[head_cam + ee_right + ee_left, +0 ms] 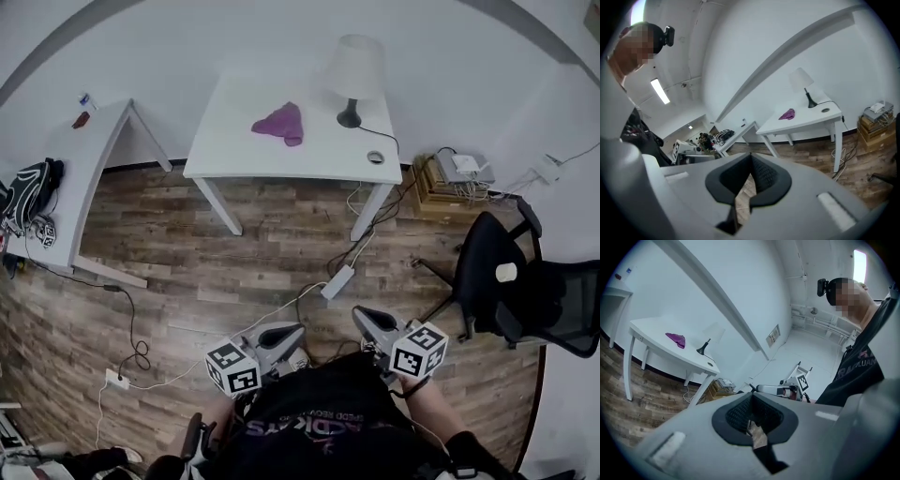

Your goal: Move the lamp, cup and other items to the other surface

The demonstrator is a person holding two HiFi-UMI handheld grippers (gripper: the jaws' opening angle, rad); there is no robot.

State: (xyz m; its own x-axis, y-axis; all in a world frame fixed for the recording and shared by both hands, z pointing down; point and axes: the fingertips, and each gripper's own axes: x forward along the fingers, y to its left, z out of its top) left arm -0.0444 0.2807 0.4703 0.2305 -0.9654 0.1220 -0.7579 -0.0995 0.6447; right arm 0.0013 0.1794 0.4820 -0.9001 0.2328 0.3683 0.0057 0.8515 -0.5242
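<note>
A white table (pixel 309 155) stands ahead on the wood floor. On it are a white-shaded lamp (pixel 354 75) with a black base, a purple cloth (pixel 279 123) and a small round ring (pixel 375 157). Both gripper views show the lamp (pixel 710 336) (pixel 802 79) and the cloth (pixel 676 339) (pixel 787 114) far off. My left gripper (pixel 289 335) (pixel 751 394) and right gripper (pixel 364 317) (pixel 751 153) are held close to my body above the floor, well short of the table. Each is shut with nothing between its jaws.
A second white table (pixel 89 159) at the left carries a dark backpack (pixel 28 202) and small items. A black office chair (pixel 525 291) at the right holds a small white cup-like thing (pixel 506 272). Cables and a power strip (pixel 337 281) lie on the floor; boxes (pixel 450 183) sit by the wall.
</note>
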